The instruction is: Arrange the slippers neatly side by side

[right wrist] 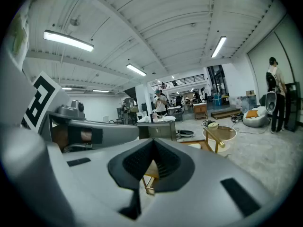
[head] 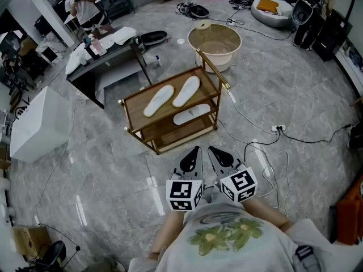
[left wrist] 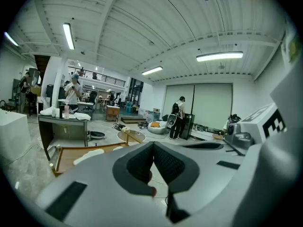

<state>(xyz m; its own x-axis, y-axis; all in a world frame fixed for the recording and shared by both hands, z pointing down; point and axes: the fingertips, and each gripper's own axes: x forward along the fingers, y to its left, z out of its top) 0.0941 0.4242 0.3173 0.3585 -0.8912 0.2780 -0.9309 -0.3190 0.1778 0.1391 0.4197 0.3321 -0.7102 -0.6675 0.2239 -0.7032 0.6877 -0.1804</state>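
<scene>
Two white slippers lie on the top shelf of a low wooden rack (head: 132, 107): one slipper (head: 159, 100) to the left, a second slipper (head: 186, 90) right of it, angled apart. A third white slipper (head: 191, 114) rests on the lower shelf. My left gripper (head: 193, 152) and right gripper (head: 216, 150) hang side by side in front of the rack, well short of it, both shut and empty. In the left gripper view the rack (left wrist: 71, 156) and a slipper (left wrist: 88, 155) show low at the left. In the right gripper view the rack's post (right wrist: 216, 142) shows beyond the jaws.
A round beige tub (head: 214, 44) stands behind the rack. A dark table (head: 105, 58) with cloths is at the back left, a white box (head: 39, 123) at the left. Cables and a power strip (head: 278, 128) lie on the grey floor to the right. People stand far off.
</scene>
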